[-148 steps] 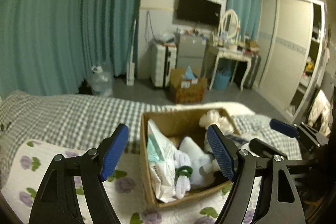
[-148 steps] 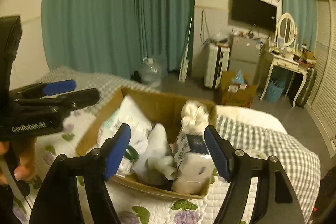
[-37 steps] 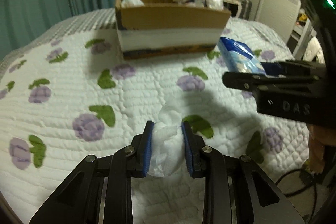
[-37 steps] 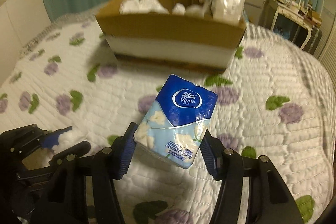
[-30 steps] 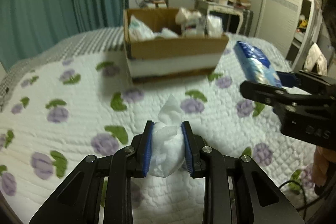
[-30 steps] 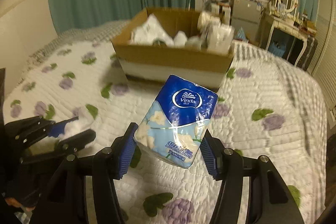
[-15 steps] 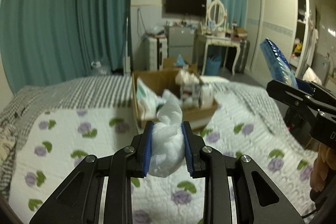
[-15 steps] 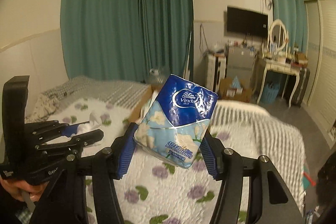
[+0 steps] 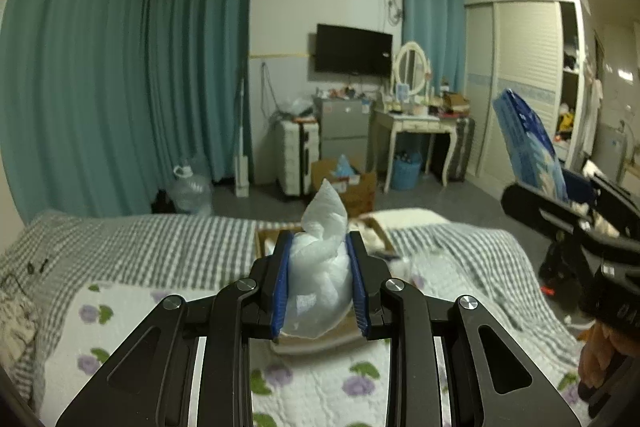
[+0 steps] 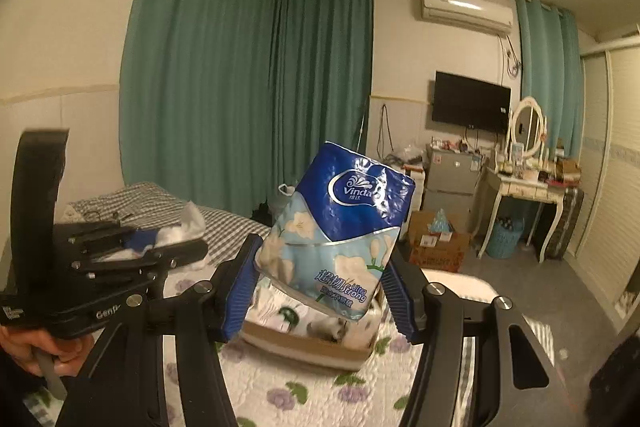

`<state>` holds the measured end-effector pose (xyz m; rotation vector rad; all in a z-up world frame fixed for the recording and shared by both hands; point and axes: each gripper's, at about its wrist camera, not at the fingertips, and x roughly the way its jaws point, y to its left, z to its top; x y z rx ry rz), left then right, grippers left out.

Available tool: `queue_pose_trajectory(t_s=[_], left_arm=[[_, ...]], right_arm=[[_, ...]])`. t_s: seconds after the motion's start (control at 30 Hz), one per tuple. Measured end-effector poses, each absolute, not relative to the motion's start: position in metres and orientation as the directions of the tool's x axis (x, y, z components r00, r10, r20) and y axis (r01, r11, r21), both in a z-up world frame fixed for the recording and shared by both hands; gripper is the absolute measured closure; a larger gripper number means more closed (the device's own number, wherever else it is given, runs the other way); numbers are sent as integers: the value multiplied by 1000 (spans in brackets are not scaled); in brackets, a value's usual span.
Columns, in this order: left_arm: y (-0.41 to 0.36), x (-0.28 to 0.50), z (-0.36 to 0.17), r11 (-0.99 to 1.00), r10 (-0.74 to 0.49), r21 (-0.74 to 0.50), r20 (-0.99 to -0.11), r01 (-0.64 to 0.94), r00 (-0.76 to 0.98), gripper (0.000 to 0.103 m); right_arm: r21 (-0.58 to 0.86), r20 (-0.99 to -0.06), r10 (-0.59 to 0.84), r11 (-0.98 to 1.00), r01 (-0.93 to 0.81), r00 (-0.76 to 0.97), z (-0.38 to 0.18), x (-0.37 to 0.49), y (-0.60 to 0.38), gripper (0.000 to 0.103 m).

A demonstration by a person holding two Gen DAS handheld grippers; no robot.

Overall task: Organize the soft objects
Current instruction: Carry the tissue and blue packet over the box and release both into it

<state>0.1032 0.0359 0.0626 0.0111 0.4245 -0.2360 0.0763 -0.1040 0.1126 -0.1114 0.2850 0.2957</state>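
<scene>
My left gripper (image 9: 320, 287) is shut on a crumpled white plastic bag (image 9: 320, 267) and holds it in the air above the bed. My right gripper (image 10: 324, 291) is shut on a blue Vinda tissue pack (image 10: 340, 231), also held high. The cardboard box (image 10: 304, 345) with several soft white items stands on the bed below and just beyond both grippers. In the left wrist view the box (image 9: 266, 241) is mostly hidden behind the bag. The right gripper (image 9: 576, 215) with the tissue pack (image 9: 528, 147) shows at the right of that view.
The bed has a white quilt with purple flowers (image 9: 312, 387) and a grey checked sheet (image 9: 140, 247). Beyond the bed are teal curtains (image 9: 120, 87), a water jug (image 9: 190, 187), a suitcase (image 9: 298, 157), a dressing table (image 9: 416, 131) and a wardrobe (image 9: 524, 87).
Both grippers have risen higher and moved toward the box with their objects still held. The box now sits lower and closer in both views.
</scene>
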Motion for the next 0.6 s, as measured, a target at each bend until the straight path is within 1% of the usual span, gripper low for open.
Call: queue_pose_trajectory(t_s=[0.13, 0.23, 0.47, 0.6], left_arm=[[41, 136, 66, 978, -194, -9, -403, 208, 895, 77], [41, 160, 62, 976, -198, 1, -418, 218, 887, 77], [40, 221, 35, 976, -199, -19, -492, 219, 847, 77], [35, 253, 14, 968, -231, -45, -542, 246, 808, 77]], right_arm=[[-64, -293, 279, 949, -310, 915, 114, 102, -94, 45], [-66, -309, 277, 948, -311, 910, 107, 124, -89, 45], [-94, -388, 259, 943, -318, 884, 69, 182, -79, 45], [-101, -446, 256, 938, -332, 858, 40, 214, -74, 45]])
